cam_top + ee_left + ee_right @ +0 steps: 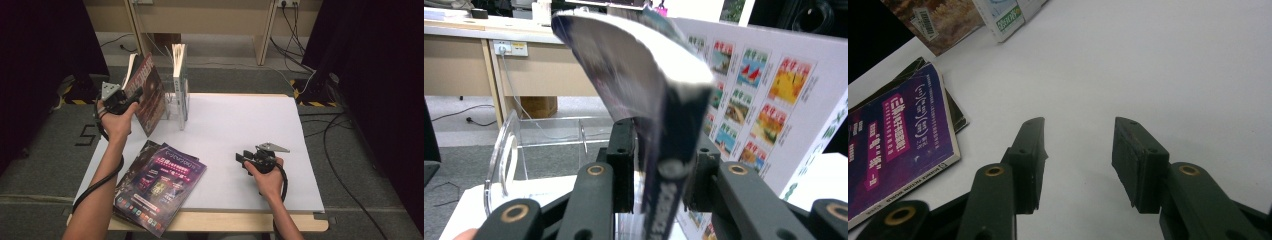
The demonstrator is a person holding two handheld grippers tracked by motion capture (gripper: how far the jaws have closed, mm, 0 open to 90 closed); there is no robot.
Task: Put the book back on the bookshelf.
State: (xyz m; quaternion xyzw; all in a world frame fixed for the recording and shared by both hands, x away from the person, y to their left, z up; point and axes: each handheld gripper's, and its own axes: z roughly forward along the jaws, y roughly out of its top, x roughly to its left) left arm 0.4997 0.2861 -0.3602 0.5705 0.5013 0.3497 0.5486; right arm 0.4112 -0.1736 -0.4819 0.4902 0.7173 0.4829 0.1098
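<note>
Left tool (131, 96) has a dark, glossy magazine (150, 95) standing between parted jaws – pads just off it (leaning by the clear acrylic rack (172, 102)) – while right tool (243, 159) hovers open, empty, over the white worktop (240, 135).

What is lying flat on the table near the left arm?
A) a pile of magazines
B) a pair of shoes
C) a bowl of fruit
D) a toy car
A: a pile of magazines with a purple cover on top lies flat on the white table beside the person's left forearm, and the right gripper view shows the same purple cover.
</note>
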